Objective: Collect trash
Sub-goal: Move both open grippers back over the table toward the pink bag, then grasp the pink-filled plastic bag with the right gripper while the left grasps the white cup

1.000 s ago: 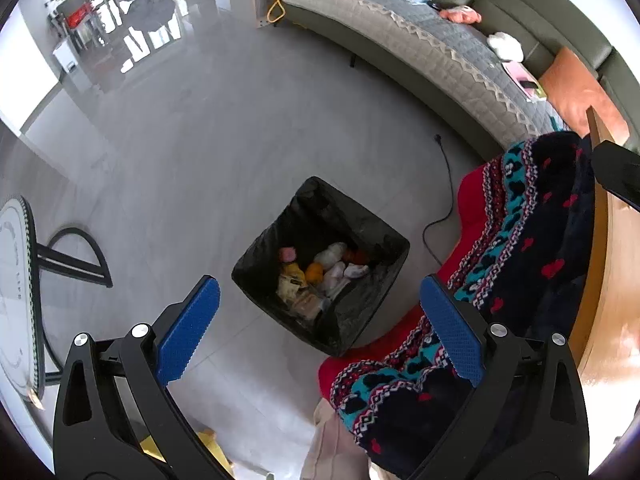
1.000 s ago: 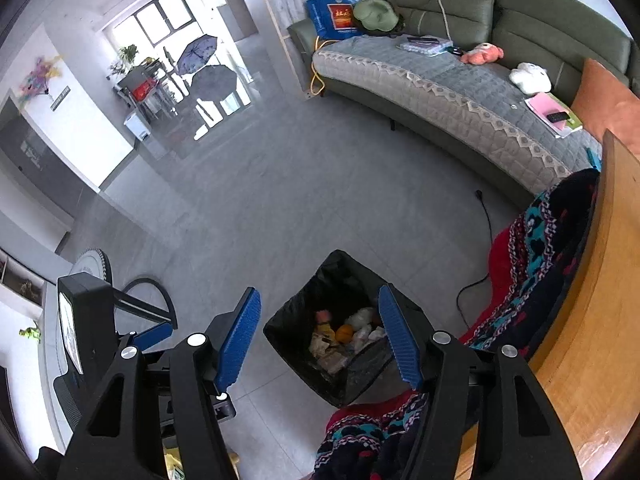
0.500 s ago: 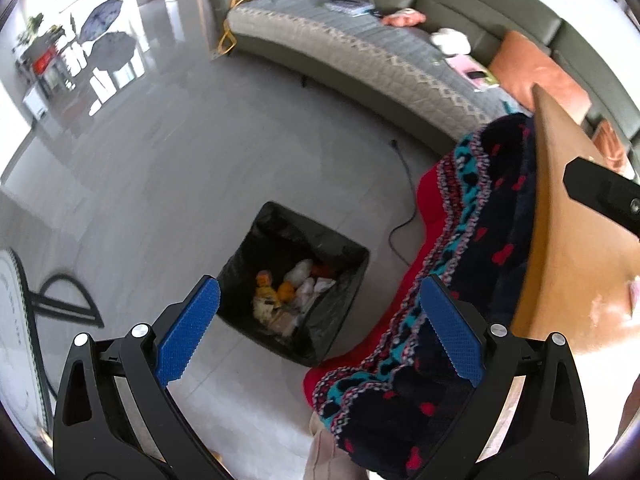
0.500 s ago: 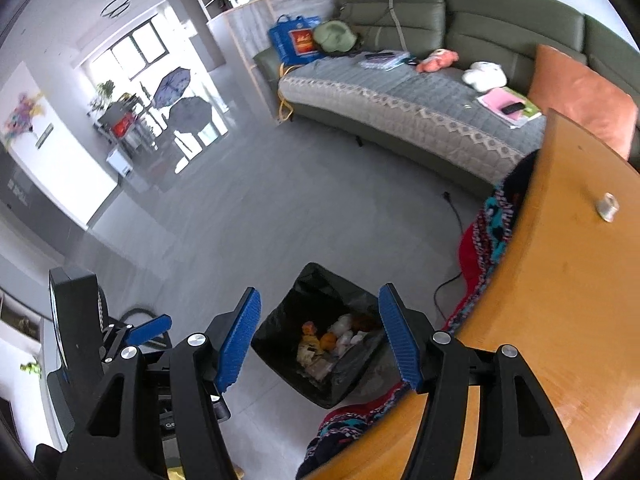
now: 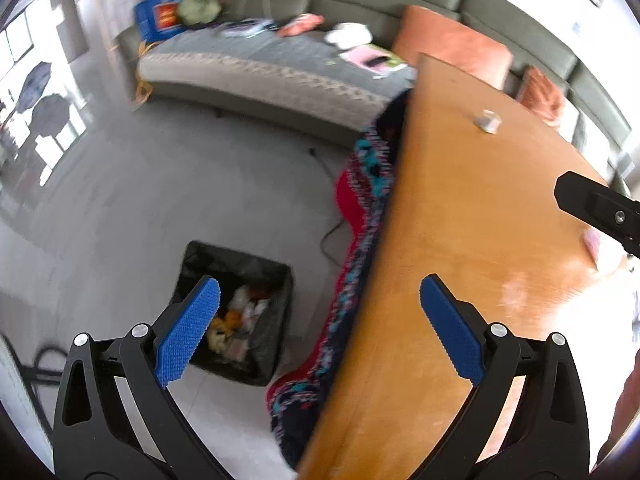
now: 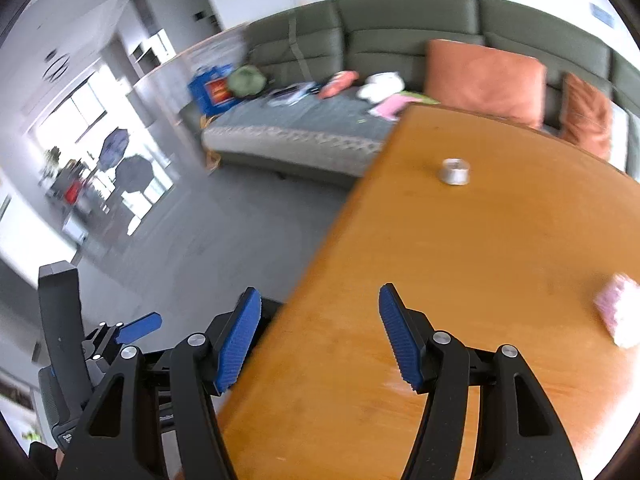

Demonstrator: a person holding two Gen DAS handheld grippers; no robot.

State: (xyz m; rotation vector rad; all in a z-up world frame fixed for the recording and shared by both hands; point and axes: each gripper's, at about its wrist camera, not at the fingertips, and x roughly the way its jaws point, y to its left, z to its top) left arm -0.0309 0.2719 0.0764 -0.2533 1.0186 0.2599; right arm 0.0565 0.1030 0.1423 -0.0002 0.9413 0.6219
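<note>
A black-lined trash bin [image 5: 264,280] with several scraps inside stands on the grey floor beside the wooden table [image 5: 460,220]. My left gripper [image 5: 316,320] is open and empty, over the table's edge. My right gripper [image 6: 320,332] is open and empty, above the table's near left edge [image 6: 460,280]. A crumpled pink-white wad [image 6: 620,316] lies on the table at the right; it also shows in the left wrist view [image 5: 604,252]. A small silver cap [image 6: 454,171] sits farther back, and shows in the left wrist view [image 5: 488,121].
A patterned red, blue and black blanket [image 5: 360,264] hangs off the table's left side. A grey-green sofa [image 6: 360,92] with orange cushions [image 6: 484,80] and clutter stands behind. A black cable [image 5: 332,240] lies on the floor. The left gripper's body [image 6: 64,344] shows at lower left.
Both grippers have swung up and to the right, from over the bin toward the tabletop. The pink-white wad has come into view. Both stay open.
</note>
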